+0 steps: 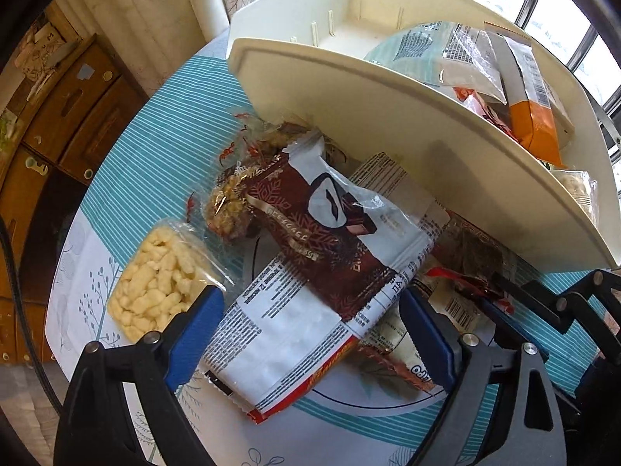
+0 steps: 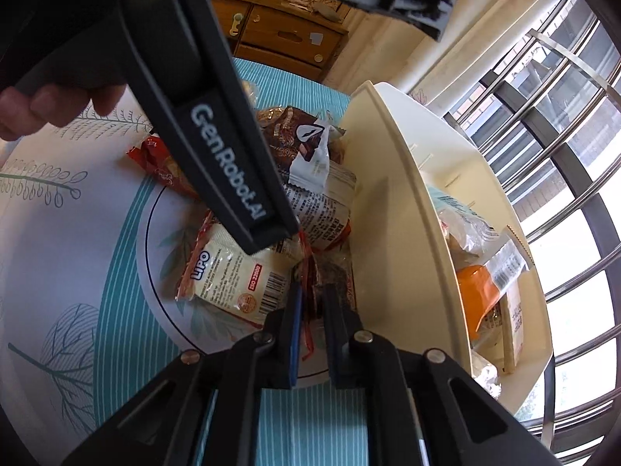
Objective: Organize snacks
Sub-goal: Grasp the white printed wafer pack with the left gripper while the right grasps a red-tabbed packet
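The loose snacks lie heaped on the bench (image 1: 116, 163) against the near wall of the cream plastic bin (image 1: 388, 124), which already holds several packets, an orange-and-white bag (image 1: 531, 120) among them.

The left tongs (image 1: 310, 310) stand wide, pointing steeply down over the heap. Between their blue pads (image 1: 194, 330) lies the white printed packet (image 1: 279, 330), with the brown-and-white chocolate wrapper (image 1: 326, 233) lying across its far part. The pads do not press on either. A clear bag of pale puffed pieces (image 1: 155, 283) sits just left of the left pad.

The right tongs (image 2: 312, 310) are drawn narrow on the crinkled edge of a clear, red-trimmed packet (image 2: 333, 272) with dark contents, right beside the bin wall. The pads seem to pinch it, though the view cannot show how much film they have. A Lipo biscuit packet (image 2: 233, 275) lies just left of them.

To do this step well, I judge the right tongs should lift straight up first, since the pinched packet seems partly tucked under its neighbours and a sideways drag would scatter the heap. A grip on seam film alone may slip, so lift slowly. Clear the bin rim before moving across, then release low over a bare part of the bin. The left tongs should close on one packet only, not two stacked ones.
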A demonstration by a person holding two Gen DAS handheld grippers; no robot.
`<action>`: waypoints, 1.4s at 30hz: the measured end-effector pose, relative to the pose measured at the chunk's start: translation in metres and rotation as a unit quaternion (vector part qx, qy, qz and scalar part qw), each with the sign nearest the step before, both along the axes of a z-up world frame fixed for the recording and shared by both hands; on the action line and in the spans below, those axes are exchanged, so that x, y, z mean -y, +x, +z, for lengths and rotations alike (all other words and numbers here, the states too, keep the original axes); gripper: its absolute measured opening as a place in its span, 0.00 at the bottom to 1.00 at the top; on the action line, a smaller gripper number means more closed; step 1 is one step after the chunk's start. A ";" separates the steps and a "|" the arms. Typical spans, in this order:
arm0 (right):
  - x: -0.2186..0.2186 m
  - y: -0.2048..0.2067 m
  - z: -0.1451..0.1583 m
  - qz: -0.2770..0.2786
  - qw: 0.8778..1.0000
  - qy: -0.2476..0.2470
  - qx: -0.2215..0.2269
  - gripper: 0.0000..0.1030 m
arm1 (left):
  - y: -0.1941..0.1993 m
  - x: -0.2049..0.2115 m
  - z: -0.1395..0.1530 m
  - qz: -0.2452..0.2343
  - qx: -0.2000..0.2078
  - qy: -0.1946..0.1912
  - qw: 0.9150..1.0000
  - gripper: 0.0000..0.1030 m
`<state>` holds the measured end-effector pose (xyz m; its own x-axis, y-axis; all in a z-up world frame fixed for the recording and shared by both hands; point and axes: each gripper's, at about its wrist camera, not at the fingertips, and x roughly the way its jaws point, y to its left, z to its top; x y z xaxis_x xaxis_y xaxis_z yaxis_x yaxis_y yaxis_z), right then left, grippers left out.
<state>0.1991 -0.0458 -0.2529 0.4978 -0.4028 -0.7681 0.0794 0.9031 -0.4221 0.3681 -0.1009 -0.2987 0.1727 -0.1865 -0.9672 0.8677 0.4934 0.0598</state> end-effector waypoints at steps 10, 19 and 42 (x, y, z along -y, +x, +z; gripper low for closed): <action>0.009 -0.005 0.004 0.021 1.000 0.010 -0.007 0.09 | -0.005 0.013 -0.013 0.002 0.019 0.015 1.000 0.93; 0.016 -0.015 0.010 0.031 0.999 0.027 -0.023 0.09 | -0.017 0.005 -0.009 0.011 0.033 0.012 0.999 0.83; 0.020 -0.042 0.045 0.034 0.998 0.053 -0.006 0.08 | -0.091 -0.062 0.016 0.135 -0.055 0.000 0.989 0.55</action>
